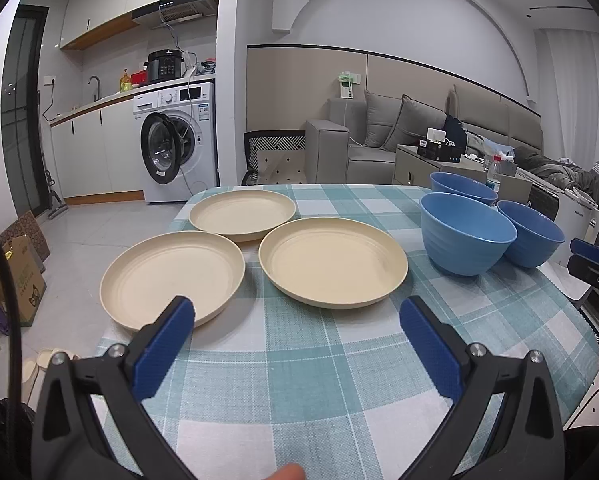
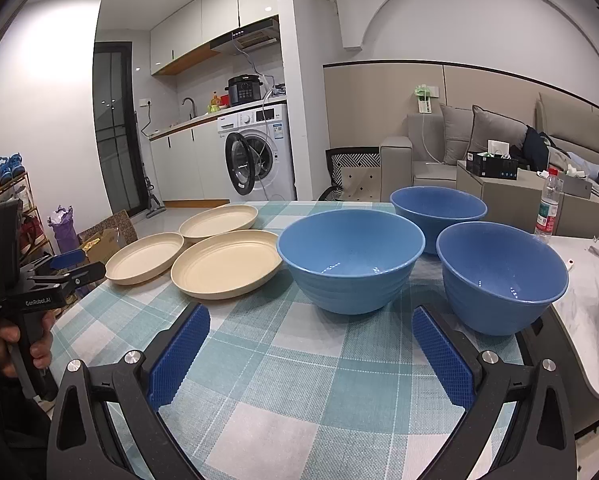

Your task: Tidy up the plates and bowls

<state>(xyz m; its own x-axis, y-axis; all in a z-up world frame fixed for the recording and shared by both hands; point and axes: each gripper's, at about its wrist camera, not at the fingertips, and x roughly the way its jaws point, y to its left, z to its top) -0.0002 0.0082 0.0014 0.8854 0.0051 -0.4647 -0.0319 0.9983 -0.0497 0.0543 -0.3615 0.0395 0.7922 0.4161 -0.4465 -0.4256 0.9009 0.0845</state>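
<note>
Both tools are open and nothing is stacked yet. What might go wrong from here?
1. The nearest plate overhangs the table's left edge; pressing its rim could tip it to the floor.
2. The right-hand bowl sits near the tablecloth's right border, so a nudge from the right tool might slide it off.
3. Low plate rims may slip from the left tool.
</note>
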